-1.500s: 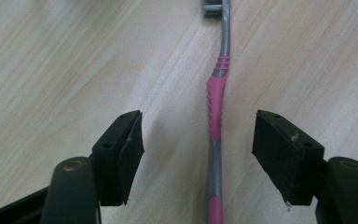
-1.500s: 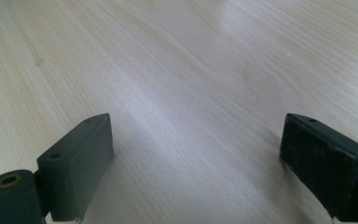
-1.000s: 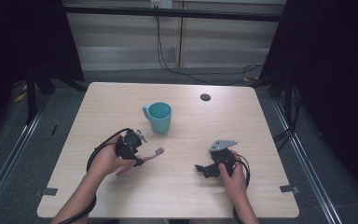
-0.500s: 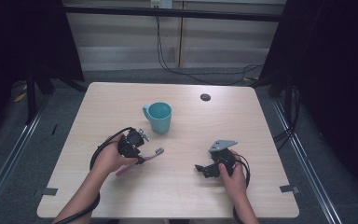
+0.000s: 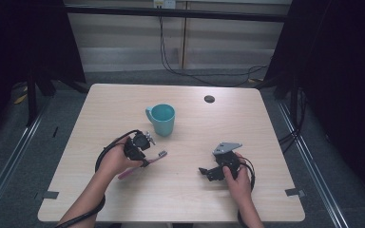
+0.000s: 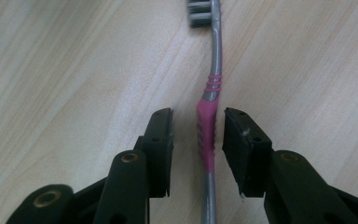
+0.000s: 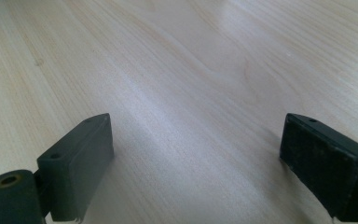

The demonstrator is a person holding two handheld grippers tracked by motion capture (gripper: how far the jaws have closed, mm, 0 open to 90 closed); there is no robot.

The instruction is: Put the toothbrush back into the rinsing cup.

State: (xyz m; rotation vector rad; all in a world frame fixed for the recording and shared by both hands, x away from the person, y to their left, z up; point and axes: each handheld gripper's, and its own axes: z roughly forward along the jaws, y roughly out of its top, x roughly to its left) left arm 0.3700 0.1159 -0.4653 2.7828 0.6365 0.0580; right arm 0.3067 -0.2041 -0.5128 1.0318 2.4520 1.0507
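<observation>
the pickup is only begun: the pink-and-grey toothbrush lies flat on the table just short of the teal mug, the left gripper closing around its handle without pinching, the right gripper wide open, empty.

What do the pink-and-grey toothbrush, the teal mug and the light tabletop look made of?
Pink-and-grey toothbrush: moulded plastic, probably with a matte rubbery pink grip, going by its ribbing. Teal mug: smooth and evenly coloured; ceramic or plastic, can't tell. Light tabletop: pale wood-grain surface with a soft sheen, likely laminate rather than solid wood.
</observation>
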